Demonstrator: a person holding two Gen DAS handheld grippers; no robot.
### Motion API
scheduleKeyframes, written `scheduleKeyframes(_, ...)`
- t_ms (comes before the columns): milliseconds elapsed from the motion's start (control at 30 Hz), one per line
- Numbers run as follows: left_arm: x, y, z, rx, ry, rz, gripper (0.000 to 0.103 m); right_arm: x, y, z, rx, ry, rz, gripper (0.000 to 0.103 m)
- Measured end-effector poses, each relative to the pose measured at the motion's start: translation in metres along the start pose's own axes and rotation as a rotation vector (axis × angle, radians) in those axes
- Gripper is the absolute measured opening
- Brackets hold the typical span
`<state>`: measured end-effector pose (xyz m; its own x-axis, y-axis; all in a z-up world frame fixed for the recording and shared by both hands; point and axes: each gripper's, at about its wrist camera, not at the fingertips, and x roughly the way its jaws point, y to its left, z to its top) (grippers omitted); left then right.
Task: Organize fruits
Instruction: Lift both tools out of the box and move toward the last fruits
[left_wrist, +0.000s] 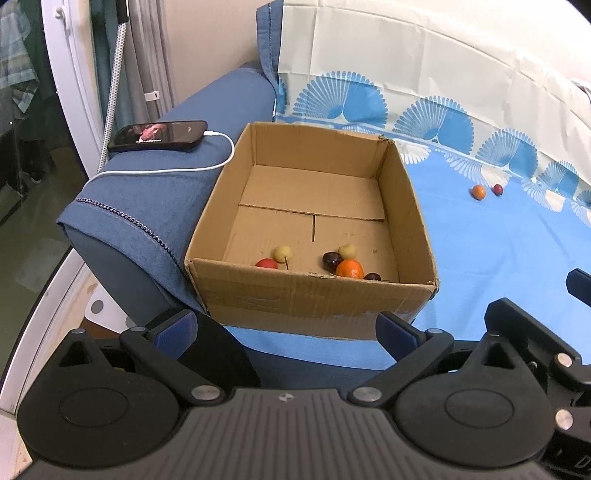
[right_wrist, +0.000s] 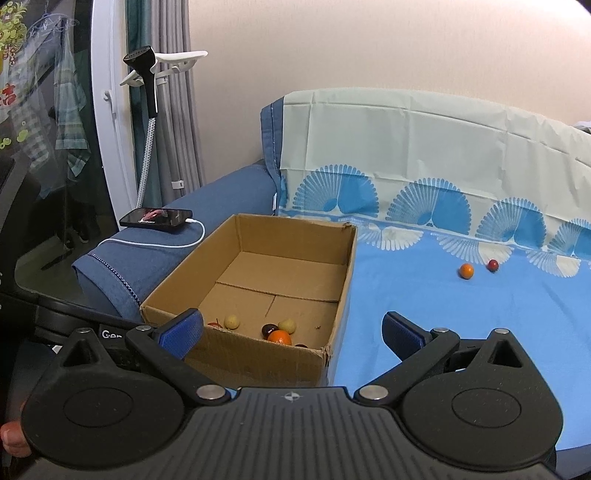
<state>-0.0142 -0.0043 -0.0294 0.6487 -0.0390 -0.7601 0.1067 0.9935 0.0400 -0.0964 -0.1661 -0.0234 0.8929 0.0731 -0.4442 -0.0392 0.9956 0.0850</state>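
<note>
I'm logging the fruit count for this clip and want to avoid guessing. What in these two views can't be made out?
- Box contents: in both views the near wall of the cardboard box hides part of the red fruit and a dark fruit; more could sit behind it.
- Orange fruit and small red fruit on the blue cloth: too small to identify.
- Phone screen: too blurred to read.

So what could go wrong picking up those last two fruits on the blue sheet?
1. The orange fruit and the red fruit are round and lie loose on the blue sheet; a nudge could roll them away.
2. They lie close together, so closing on one may knock the other.
</note>
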Motion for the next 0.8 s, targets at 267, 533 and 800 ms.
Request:
scheduleKeyframes(267,0.011,-0.006,0.002,0.019,0.024,0.007,0.103,0.009,-0.006,-0.003,0.023,0.023,0.003,0.102)
scheduleKeyframes(533,0.021,-0.012,0.007,0.033,0.047,0.015,0.103,0.020,-0.014,-0.004,0.042,0.036,0.008,0.102)
scheduleKeyframes(800,0.030,-0.041,0.026,0.086,0.048,-0.004,0.103,0.022,-0.044,-0.005,0.064,0.008,-0.057,0.102)
